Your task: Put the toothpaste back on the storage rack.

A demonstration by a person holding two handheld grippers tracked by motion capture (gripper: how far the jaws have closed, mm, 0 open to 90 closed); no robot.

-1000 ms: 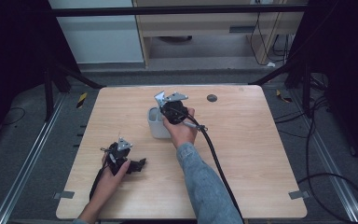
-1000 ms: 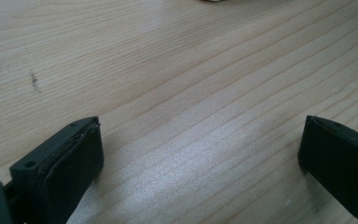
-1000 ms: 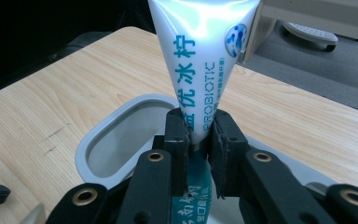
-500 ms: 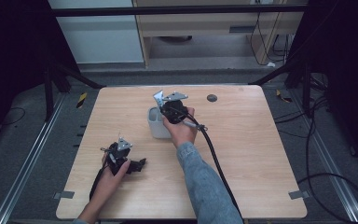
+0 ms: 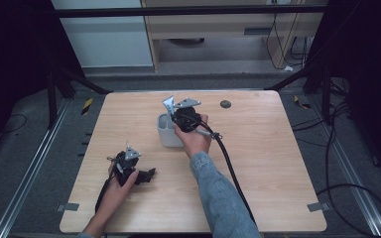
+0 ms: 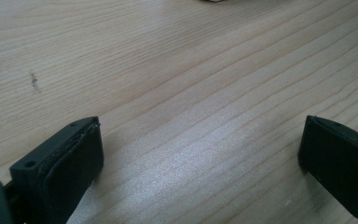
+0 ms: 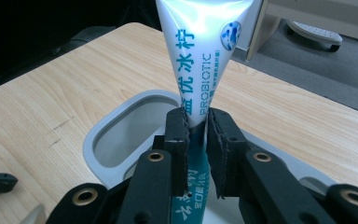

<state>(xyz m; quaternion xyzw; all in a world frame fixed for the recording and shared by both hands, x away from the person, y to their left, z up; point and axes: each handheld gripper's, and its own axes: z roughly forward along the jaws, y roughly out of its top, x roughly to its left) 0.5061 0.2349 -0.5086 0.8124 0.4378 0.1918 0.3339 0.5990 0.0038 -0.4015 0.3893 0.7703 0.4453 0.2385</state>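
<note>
A white toothpaste tube [image 7: 200, 60] with blue print stands upright between the pads of my right gripper [image 7: 196, 135], which is shut on its narrow lower part. The tube's lower end reaches down into a grey oval holder [image 7: 98, 140]. In the high view the right gripper [image 5: 181, 115] sits just right of the holder [image 5: 166, 134] at the table's middle, and the tube's wide end [image 5: 168, 105] sticks up beside it. My left gripper [image 5: 146, 174] rests near the front left of the table. Its jaws [image 6: 200, 140] stand wide apart over bare wood with nothing between them.
A small dark round object [image 5: 225, 104] lies on the wooden table [image 5: 268, 163] behind the right gripper. A thick black cable [image 5: 230, 168] trails from the right gripper toward the front edge. Dark metal frames and floor cables surround the table.
</note>
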